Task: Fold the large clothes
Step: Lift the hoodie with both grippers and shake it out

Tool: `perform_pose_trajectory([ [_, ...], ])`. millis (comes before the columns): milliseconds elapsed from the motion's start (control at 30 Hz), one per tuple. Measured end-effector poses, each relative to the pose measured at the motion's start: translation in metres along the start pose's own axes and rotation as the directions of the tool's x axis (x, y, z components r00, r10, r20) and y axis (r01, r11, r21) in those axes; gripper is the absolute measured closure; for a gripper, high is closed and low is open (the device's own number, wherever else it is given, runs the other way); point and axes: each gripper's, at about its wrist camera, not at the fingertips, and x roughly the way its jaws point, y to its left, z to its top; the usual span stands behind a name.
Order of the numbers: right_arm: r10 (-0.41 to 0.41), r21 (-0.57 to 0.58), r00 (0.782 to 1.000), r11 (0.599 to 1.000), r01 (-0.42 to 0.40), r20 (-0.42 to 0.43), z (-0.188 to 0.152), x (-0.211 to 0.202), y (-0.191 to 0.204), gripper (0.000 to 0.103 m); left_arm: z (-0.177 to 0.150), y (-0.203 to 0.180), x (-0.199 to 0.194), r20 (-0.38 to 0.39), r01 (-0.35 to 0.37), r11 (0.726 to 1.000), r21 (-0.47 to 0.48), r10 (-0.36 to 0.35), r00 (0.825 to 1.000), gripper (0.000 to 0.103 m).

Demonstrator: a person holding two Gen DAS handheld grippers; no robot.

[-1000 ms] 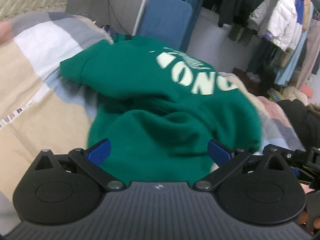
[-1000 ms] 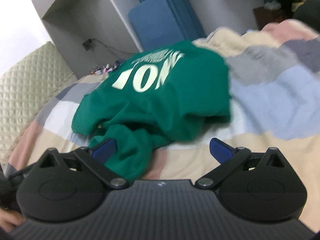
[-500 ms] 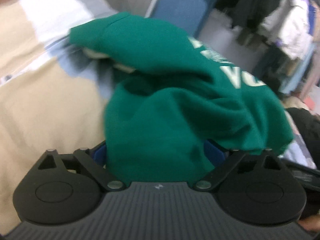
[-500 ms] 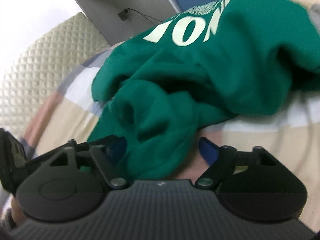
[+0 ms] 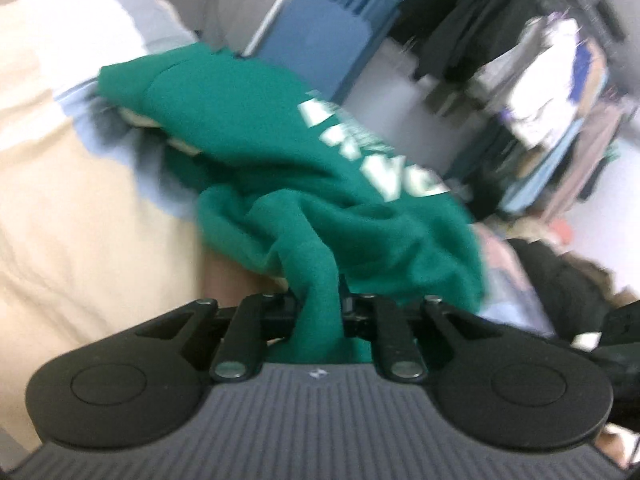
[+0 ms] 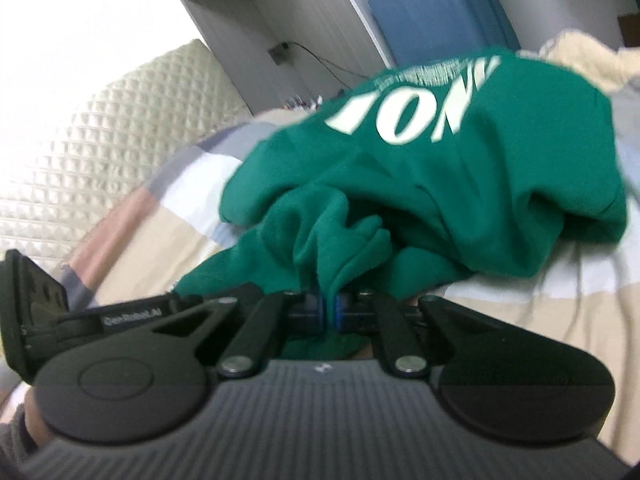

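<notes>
A crumpled green sweatshirt (image 5: 260, 132) with pale lettering lies in a heap on the checked bed cover (image 5: 80, 208). In the left wrist view a twisted fold of it runs down between the fingers of my left gripper (image 5: 320, 304), whose jaws are closing and pinch the cloth. The right wrist view shows the same sweatshirt (image 6: 460, 184) from the other side. There my right gripper (image 6: 329, 306) is closing tight on a bunched fold at the near edge, and its blue pads (image 6: 316, 308) press on the fabric.
A rail of hanging clothes (image 5: 560, 80) and a blue upright panel (image 5: 320, 32) stand beyond the bed. A dark heap of clothing (image 5: 560, 272) lies at the right. A quilted headboard (image 6: 100, 140) lines the left. The other gripper's body (image 6: 32, 300) sits close by.
Both grippers went from wide open to pinched on folds of the green sweatshirt. Each moved in closer to the heap, and the left one sank towards the bed.
</notes>
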Motion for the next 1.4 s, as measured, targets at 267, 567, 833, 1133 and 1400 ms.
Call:
perform_pose_trajectory([
  [267, 0.087, 0.0, 0.994, 0.996, -0.088, 0.062, 0.005, -0.076, 0.039, 0.095, -0.014, -0.041, -0.067, -0.006, 0.158, 0.986, -0.047, -0.158, 0.987, 0.088],
  [567, 0.116, -0.08, 0.989, 0.991, -0.109, 0.089, 0.005, -0.182, 0.065, 0.095, -0.038, -0.102, -0.177, 0.021, 0.298, 0.955, 0.003, -0.298, 0.954, 0.088],
  [833, 0.014, -0.063, 0.997, 0.998, -0.019, -0.078, -0.025, -0.188, 0.06, 0.095, -0.091, -0.114, -0.22, -0.109, 0.201, 0.979, -0.029, -0.203, 0.973, 0.088],
  [1133, -0.02, 0.067, 0.977, 0.997, 0.035, -0.211, -0.031, -0.154, 0.033, 0.084, -0.099, -0.089, -0.19, -0.23, 0.09, 0.995, -0.05, -0.1, 0.968, 0.035],
  [1400, 0.002, 0.16, 0.992, 0.987, 0.018, -0.124, -0.023, -0.167, 0.022, 0.036, -0.046, -0.041, -0.196, -0.173, 0.129, 0.974, -0.185, -0.162, 0.971, 0.027],
])
